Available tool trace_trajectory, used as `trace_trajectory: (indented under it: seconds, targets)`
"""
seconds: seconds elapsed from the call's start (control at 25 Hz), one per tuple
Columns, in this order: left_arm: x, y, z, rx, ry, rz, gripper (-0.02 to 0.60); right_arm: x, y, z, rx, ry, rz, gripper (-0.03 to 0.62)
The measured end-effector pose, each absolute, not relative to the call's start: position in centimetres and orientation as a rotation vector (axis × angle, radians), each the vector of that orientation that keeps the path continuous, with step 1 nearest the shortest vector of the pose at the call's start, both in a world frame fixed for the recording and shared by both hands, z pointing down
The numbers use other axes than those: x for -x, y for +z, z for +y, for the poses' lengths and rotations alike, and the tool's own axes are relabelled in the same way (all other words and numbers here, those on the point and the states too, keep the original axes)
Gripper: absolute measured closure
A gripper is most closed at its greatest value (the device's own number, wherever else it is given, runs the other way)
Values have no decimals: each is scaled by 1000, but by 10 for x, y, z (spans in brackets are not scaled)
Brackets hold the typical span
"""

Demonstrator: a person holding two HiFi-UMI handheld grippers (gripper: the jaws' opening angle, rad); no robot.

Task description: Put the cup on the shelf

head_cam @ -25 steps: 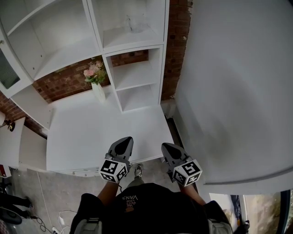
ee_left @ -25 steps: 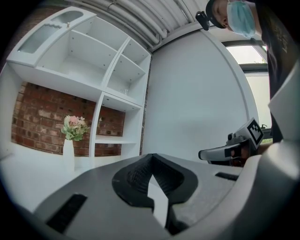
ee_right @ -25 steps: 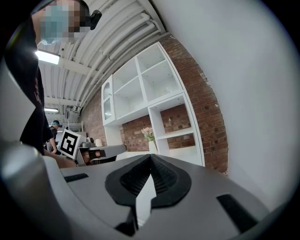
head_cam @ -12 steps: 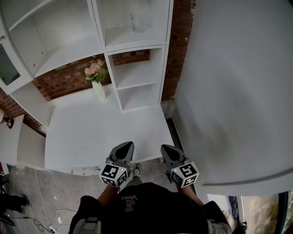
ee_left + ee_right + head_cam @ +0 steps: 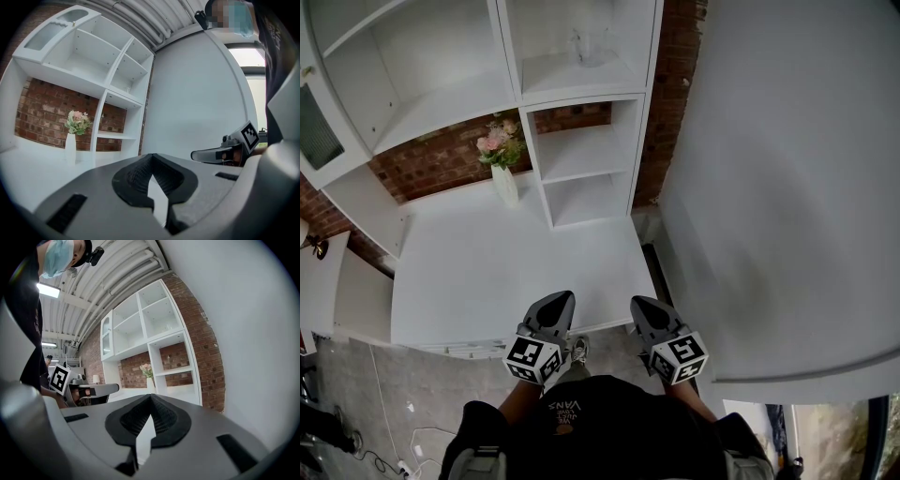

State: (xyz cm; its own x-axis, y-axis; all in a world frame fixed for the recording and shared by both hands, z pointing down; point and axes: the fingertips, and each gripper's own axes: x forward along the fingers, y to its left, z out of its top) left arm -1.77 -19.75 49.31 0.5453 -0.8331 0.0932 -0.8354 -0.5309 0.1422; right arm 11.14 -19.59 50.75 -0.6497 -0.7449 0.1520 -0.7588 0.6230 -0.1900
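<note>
A clear glass cup (image 5: 589, 47) stands on an upper compartment of the white shelf unit (image 5: 581, 98); it is faint in the left gripper view (image 5: 126, 89) and in the right gripper view (image 5: 167, 327). My left gripper (image 5: 557, 300) hovers over the front edge of the white counter (image 5: 497, 272), shut and empty, far from the cup. My right gripper (image 5: 640, 304) hangs beside it at the counter's right corner, also shut with nothing in it. In each gripper view the jaws meet at their tips: left gripper (image 5: 151, 160), right gripper (image 5: 151, 399).
A white vase of pink flowers (image 5: 501, 169) stands at the back of the counter against the brick wall (image 5: 431, 164). A large white wall panel (image 5: 787, 187) fills the right side. Grey floor (image 5: 403, 394) lies below the counter.
The head view has shifted slightly. Both grippers stay shut and low near the counter's front edge, a little further from the shelf than a second ago.
</note>
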Motion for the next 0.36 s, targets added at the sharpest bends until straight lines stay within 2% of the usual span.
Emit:
trace_trajectory:
  seconds: [0.36]
  targets:
    - [14, 493, -198, -2622, 20, -1399, 575, -108, 505, -197, -1274, 355, -2786, 595]
